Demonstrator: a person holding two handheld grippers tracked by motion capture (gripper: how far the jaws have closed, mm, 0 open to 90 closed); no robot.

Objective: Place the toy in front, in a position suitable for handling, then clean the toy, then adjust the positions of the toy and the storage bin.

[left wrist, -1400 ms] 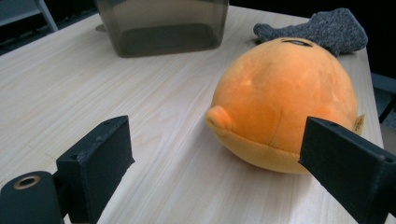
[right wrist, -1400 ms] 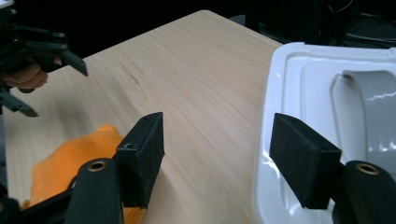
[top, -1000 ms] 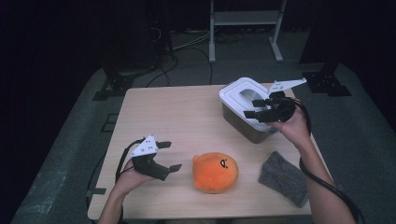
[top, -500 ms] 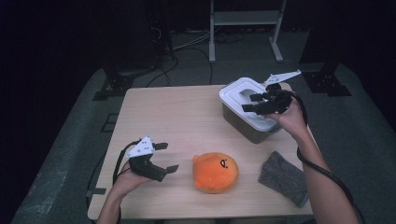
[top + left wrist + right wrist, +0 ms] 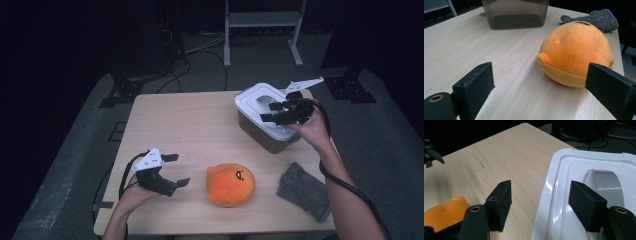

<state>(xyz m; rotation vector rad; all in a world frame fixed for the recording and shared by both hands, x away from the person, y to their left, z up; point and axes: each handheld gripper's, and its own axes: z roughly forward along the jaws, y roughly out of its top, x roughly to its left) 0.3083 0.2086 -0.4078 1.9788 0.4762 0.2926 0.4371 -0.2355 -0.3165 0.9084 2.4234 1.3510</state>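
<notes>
High view: left gripper (image 5: pixel 176 170) fingers wide, near orange plush (image 5: pixel 231 184) on surface (image 5: pixel 200 125). Right gripper (image 5: pixel 270 111) fingers wide over white-lidded bin (image 5: pixel 261 100); grey cloth (image 5: pixel 304 190) beside.

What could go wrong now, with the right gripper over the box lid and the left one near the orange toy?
1. The right gripper is open across the edge of the lid; closing there may slip off the glossy plastic or tip the box.
2. The left gripper is open beside the orange toy; the round, soft toy could roll or squeeze out of the jaws.
</notes>
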